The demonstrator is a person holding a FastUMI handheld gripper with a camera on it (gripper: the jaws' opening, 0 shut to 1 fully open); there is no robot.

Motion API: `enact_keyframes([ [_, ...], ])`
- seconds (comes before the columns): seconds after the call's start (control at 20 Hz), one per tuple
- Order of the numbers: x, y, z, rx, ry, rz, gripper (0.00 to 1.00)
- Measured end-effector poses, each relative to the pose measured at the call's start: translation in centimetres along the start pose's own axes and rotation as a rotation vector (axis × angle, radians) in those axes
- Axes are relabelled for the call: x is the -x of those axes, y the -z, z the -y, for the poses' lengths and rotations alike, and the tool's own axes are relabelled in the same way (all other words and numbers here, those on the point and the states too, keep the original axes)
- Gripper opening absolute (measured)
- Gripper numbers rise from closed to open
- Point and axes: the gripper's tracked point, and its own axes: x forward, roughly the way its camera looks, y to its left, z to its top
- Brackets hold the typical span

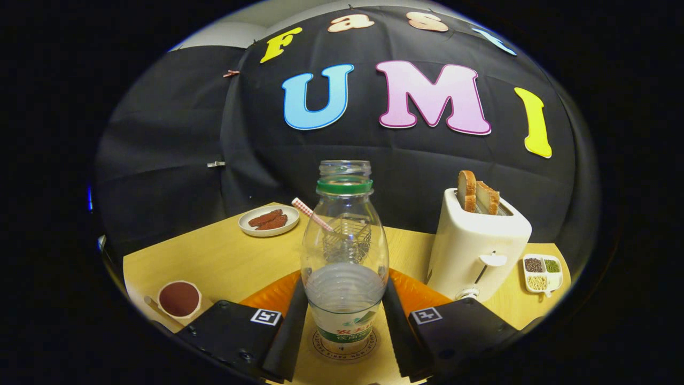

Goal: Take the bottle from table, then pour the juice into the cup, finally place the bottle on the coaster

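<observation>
A clear plastic bottle (344,251) with a green neck ring and no cap stands upright between my fingers, holding a little clear liquid low down. Its base rests on a round printed coaster (372,342) on the wooden table. My gripper (346,289) has one finger against each side of the bottle's lower body and is shut on it. Beyond the bottle, partly seen through it, stands a clear ribbed cup (347,238) with a checked straw (312,214) leaning to the left.
A white toaster (475,246) with two bread slices stands just to the right. A plate of brown food (269,220) lies far left, a small bowl of dark red stuff (179,299) near left, a divided grain dish (542,272) far right. An orange mat (422,294) lies under the cup area.
</observation>
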Motion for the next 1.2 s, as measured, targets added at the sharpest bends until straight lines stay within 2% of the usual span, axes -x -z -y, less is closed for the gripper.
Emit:
enact_keyframes([
  [0.6, 1.2, 0.7, -0.5, 0.012, 0.003, 0.001, 0.78],
  [0.65, 1.3, 0.6, -0.5, 0.010, 0.002, 0.001, 0.81],
  [0.7, 1.7, 0.4, -0.5, 0.010, 0.003, 0.003, 0.87],
  [0.75, 1.8, 0.1, -0.4, 0.016, 0.010, 0.008, 1.00],
  [0.9, 2.6, -0.8, -0.2, 0.049, 0.022, 0.024, 0.99],
  [1.2, 5.3, -2.3, -0.3, 0.031, 0.034, 0.016, 0.99],
])
